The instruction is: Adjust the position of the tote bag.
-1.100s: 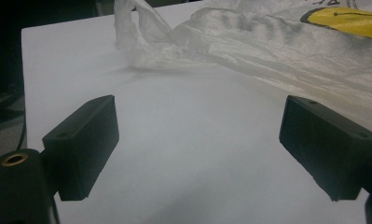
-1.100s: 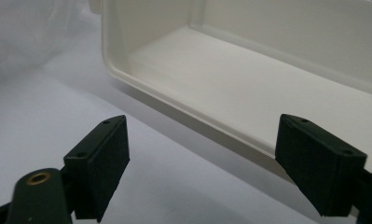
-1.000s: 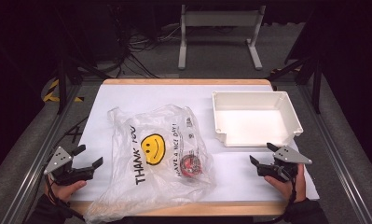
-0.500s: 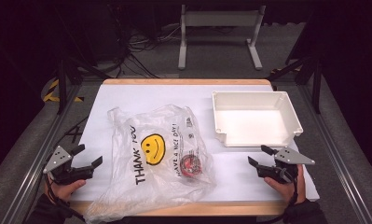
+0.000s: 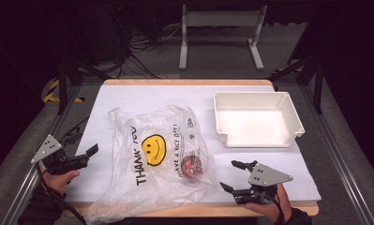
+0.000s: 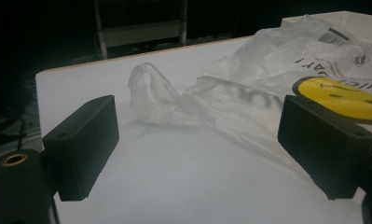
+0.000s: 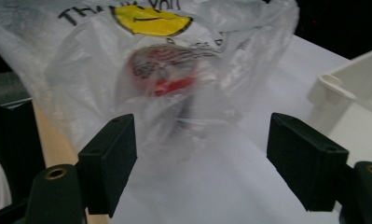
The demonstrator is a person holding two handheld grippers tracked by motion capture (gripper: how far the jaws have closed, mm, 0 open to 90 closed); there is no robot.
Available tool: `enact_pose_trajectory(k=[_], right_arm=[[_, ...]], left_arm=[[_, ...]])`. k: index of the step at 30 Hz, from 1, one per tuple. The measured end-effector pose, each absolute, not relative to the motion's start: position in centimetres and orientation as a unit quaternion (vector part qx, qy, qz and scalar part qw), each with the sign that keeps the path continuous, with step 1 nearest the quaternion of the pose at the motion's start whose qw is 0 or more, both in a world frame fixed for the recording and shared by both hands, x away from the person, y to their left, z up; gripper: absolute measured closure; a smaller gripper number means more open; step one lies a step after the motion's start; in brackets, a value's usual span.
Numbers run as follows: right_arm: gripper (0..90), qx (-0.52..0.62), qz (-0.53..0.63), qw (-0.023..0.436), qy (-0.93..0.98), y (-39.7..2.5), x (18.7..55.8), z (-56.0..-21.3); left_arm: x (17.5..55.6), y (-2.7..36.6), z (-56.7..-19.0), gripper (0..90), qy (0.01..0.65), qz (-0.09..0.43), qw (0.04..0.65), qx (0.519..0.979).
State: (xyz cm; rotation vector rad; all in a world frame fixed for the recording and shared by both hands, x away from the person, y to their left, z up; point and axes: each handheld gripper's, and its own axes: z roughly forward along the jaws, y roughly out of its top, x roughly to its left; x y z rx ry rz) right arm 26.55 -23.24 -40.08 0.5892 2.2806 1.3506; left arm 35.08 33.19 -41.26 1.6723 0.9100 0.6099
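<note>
A clear plastic bag [image 5: 147, 173] printed with a yellow smiley and "THANK YOU" lies flat across the middle of the white table. Inside it, near its right edge, sits a round red and white object [image 5: 192, 165]. My right gripper [image 5: 228, 175] is open at the bag's lower right corner and points at it. In the right gripper view the red object [image 7: 167, 70] lies just ahead of the open gripper [image 7: 202, 158], under the film. My left gripper [image 5: 88, 155] is open at the table's left edge, apart from the bag. In the left gripper view, a bag handle [image 6: 148, 88] rises ahead of the gripper [image 6: 197, 140].
A white rectangular tray [image 5: 292, 115] stands at the back right of the table and holds nothing. A wooden edge [image 5: 189, 209] runs along the table's front. Metal rails flank both sides, and a stand with cables is on the floor beyond.
My right gripper has moved left along the front of the table to the bag's corner. The left gripper has barely shifted. The bag lies as before.
</note>
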Motion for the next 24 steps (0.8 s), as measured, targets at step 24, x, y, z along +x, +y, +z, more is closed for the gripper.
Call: enact_pose_trajectory(k=[24], right_arm=[[48.4,0.174,0.432,0.178,0.867,-18.9,27.1,-43.4]], left_arm=[[44.5,27.7,-43.8,18.3,0.426,0.160,0.444,0.772]])
